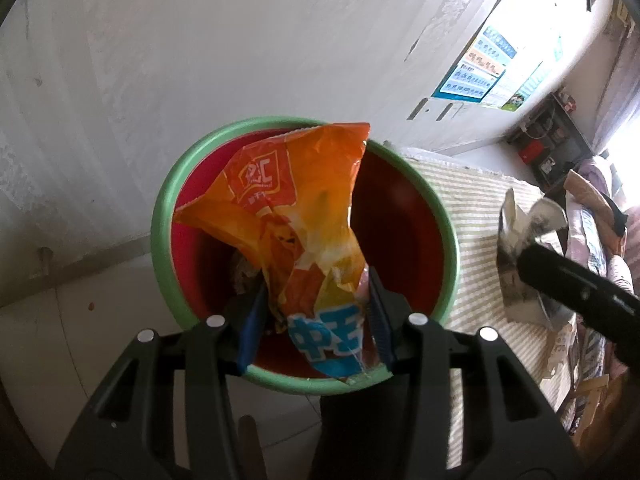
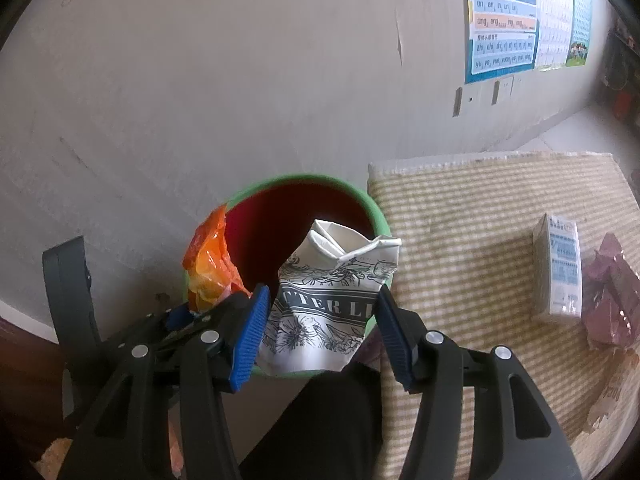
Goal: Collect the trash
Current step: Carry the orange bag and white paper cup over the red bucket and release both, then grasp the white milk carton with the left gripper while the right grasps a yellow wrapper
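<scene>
The left tool (image 1: pixel 316 312) is gripping an orange snack wrapper (image 1: pixel 296 208) over the red bin (image 1: pixel 400 208); the right tool (image 2: pixel 320 328) is clamping a crumpled paper cup (image 2: pixel 332 288) at the bin's rim.

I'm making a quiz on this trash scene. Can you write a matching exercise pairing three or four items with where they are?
Items:
1. orange snack bag
2. crushed paper cup
3. small white carton
4. posters

Places:
A. on the wall
B. in the left gripper
C. lying on the striped mat
D. in the right gripper

Pairs: 1-B, 2-D, 3-C, 4-A
</scene>
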Tool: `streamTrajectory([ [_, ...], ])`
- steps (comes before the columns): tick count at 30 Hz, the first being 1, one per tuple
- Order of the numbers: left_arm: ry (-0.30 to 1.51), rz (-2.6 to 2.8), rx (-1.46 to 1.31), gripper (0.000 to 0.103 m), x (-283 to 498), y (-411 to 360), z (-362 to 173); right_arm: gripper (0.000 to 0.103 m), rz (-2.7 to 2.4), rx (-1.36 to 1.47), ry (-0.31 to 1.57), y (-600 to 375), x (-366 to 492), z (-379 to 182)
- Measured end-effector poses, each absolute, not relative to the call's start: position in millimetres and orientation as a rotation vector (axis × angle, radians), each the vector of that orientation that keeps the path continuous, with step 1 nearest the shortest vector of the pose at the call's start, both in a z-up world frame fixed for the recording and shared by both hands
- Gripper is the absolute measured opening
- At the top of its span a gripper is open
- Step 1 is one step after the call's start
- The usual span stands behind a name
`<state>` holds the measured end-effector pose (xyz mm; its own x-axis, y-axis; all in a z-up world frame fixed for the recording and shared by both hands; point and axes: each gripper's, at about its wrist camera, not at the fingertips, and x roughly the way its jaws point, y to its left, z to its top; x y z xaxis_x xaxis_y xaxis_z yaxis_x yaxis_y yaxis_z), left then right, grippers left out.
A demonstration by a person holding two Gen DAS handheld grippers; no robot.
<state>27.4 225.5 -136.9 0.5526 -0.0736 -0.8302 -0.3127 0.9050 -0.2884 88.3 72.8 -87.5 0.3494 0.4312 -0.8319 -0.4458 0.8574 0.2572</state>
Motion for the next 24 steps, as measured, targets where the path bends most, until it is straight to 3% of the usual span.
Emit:
streamTrajectory([
  [8,0.980,0.148,-0.460,0.057,29,228,-137,0.055,0.584,0.038,1.031,76,104,-72],
  [10,0.981,0.151,-0.455,0.059,27,228,-137,0.060,0.587,0.046,1.025,75,105,-70],
  [24,0.979,0.118,-0.440,0.059,25,208,-126,0.061,0.507,0.042,1.021,2,81,-68],
])
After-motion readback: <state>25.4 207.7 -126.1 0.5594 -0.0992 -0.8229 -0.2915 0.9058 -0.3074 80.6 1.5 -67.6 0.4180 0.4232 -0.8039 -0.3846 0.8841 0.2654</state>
